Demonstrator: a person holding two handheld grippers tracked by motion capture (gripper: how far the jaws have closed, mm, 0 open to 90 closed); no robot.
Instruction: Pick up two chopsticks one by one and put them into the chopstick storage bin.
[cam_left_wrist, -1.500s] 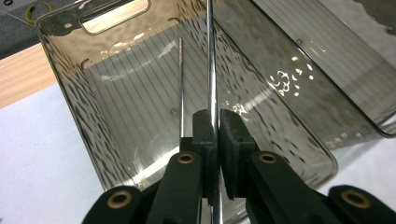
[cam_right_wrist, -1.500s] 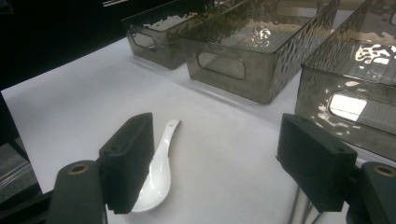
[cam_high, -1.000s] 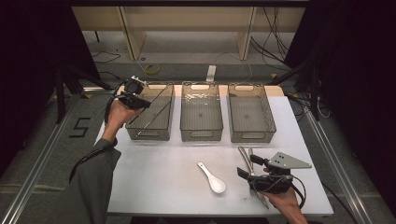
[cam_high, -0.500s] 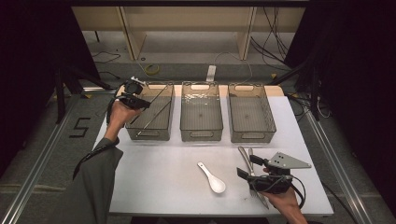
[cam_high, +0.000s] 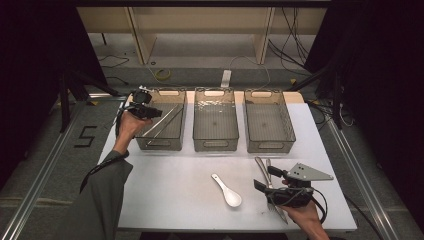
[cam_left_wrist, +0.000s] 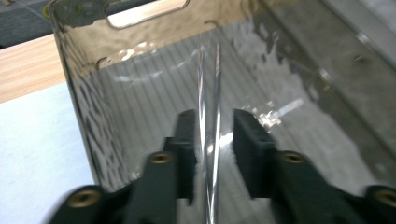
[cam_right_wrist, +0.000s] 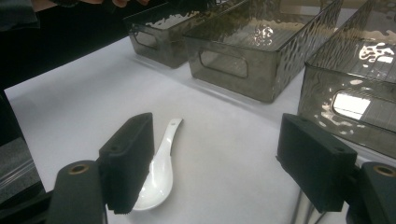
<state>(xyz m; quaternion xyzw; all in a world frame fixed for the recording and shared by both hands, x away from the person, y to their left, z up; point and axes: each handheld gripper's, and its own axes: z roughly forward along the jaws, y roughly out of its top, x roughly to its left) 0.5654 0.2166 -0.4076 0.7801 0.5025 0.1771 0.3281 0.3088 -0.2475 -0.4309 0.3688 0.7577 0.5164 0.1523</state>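
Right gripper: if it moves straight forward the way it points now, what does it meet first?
Probably the white spoon on the table, just ahead of the open right gripper; the middle bin lies farther on. Depth is uncertain.

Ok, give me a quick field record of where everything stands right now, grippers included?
left gripper: over the left bin, jaws have just been opening, open
metal sticks: between the left jaws, not pressed, down in the left bin
right gripper: open wide, low over the table
white spoon: on the table, left of the right gripper
metal cutlery: on the table by the right gripper
middle bin: empty
right bin: empty
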